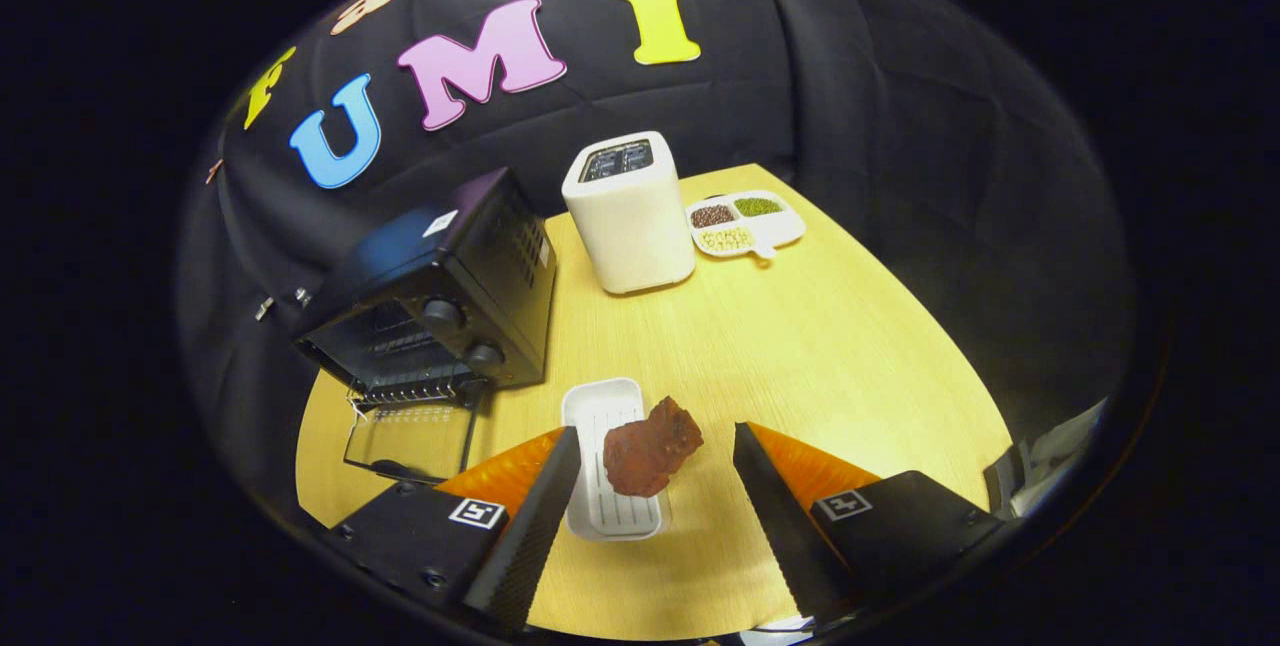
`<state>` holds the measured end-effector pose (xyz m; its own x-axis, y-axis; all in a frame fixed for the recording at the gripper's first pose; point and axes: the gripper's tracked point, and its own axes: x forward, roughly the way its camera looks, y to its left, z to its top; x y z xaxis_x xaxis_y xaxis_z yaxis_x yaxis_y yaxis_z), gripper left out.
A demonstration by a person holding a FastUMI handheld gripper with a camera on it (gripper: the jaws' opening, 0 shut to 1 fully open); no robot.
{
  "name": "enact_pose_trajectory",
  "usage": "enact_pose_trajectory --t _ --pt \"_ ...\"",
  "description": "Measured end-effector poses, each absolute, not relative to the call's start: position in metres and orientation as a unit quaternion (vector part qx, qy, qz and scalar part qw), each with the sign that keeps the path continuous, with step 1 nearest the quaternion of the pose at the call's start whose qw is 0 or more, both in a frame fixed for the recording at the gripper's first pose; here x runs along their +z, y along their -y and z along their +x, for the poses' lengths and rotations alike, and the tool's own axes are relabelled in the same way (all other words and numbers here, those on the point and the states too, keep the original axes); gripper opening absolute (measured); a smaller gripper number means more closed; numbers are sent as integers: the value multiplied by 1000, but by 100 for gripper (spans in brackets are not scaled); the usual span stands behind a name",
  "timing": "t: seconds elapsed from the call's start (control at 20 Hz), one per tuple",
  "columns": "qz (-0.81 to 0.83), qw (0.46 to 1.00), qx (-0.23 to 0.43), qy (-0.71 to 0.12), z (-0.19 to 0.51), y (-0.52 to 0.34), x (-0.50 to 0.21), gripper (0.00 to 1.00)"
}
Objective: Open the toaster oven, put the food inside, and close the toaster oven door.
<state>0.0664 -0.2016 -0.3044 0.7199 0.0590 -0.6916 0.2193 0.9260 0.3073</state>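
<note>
The piece of reddish-brown meat (651,448) lies on a small white ribbed tray (592,404), hanging a little over the tray's right rim. It sits between my two fingers, touching neither. My gripper (655,438) has its jaws spread wide, with nothing in them; the tray's near end reaches down between the fingers and its left rim runs just beside my left finger (545,496).

To the left of the tray, beyond my left finger, stands the black toaster oven (440,291), turned at an angle on the worktop. Its glass door (410,438) is dropped open and lies flat in front of it, with the wire rack (415,388) showing at the mouth. Two round knobs (443,312) sit one above the other on its right face.

Further back on the pale wooden worktop (820,346) stands a tall white boxy appliance (630,216) with a dark panel on top. Just to its right, close beside it, lies a white divided dish (780,231) with three compartments of small grains or beans: dark, green and pale.
</note>
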Motion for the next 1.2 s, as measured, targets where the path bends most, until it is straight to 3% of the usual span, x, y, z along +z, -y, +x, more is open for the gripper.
enact_pose_trajectory --t 0.35,0.45,0.5,0.6,0.75,0.9,1.2 --pt "235 879 -4 -416 77 192 -348 74" --pt "270 855 8 -442 76 186 -357 53" --pt "288 849 19 -442 78 182 -356 51" --pt "297 848 17 -438 84 182 -360 30" --pt "300 847 19 -438 82 182 -357 28" --pt "305 850 12 -430 86 180 -349 15" --pt "305 864 -34 -399 81 184 -313 13"
